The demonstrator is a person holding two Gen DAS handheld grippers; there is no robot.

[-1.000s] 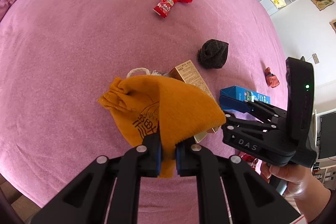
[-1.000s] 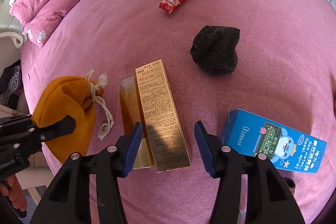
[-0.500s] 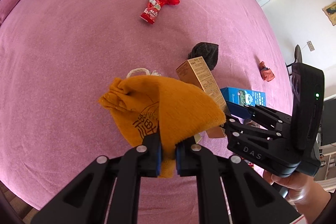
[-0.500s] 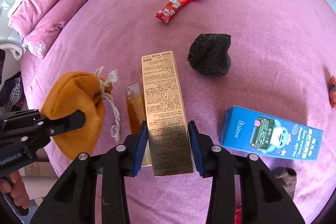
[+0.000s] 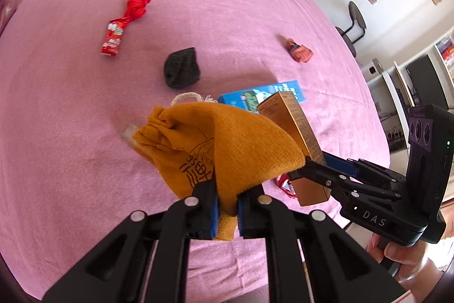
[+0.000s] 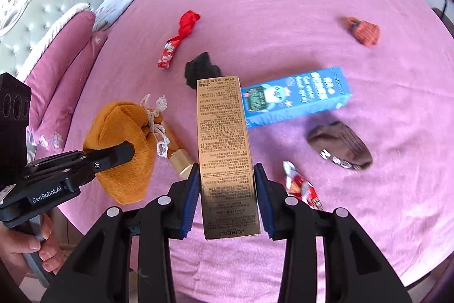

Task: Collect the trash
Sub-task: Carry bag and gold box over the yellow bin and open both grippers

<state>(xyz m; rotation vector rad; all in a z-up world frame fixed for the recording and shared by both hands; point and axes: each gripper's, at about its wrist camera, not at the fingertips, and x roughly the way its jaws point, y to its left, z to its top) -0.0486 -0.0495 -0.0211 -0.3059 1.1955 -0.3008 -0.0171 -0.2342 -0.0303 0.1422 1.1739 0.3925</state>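
My left gripper (image 5: pixel 227 198) is shut on an orange drawstring pouch (image 5: pixel 227 138), which hangs off the pink bed cover (image 5: pixel 71 132). My right gripper (image 6: pixel 227 195) is shut on a tall gold carton (image 6: pixel 224 138), its blue pads pressing on both long sides. The carton is lifted clear of the bed and sticks out forward. In the left wrist view the gold carton (image 5: pixel 295 127) sits just right of the pouch, the two nearly touching. The pouch's mouth (image 6: pixel 153 118) is tied with a white cord.
On the cover lie a blue carton (image 6: pixel 295 95), an amber bottle with a gold cap (image 6: pixel 177 152), a red snack wrapper (image 5: pixel 113 39), a dark sock ball (image 5: pixel 181 70), an orange sock ball (image 6: pixel 364 30), a brown sock (image 6: pixel 340 146) and a red-white wrapper (image 6: pixel 300 186). Pink pillows (image 6: pixel 65 47) are left.
The right gripper closed on the gold carton and raised it off the bed, leaving the amber bottle lying there. Both grippers rose and rolled, and the pouch came up with the left one.
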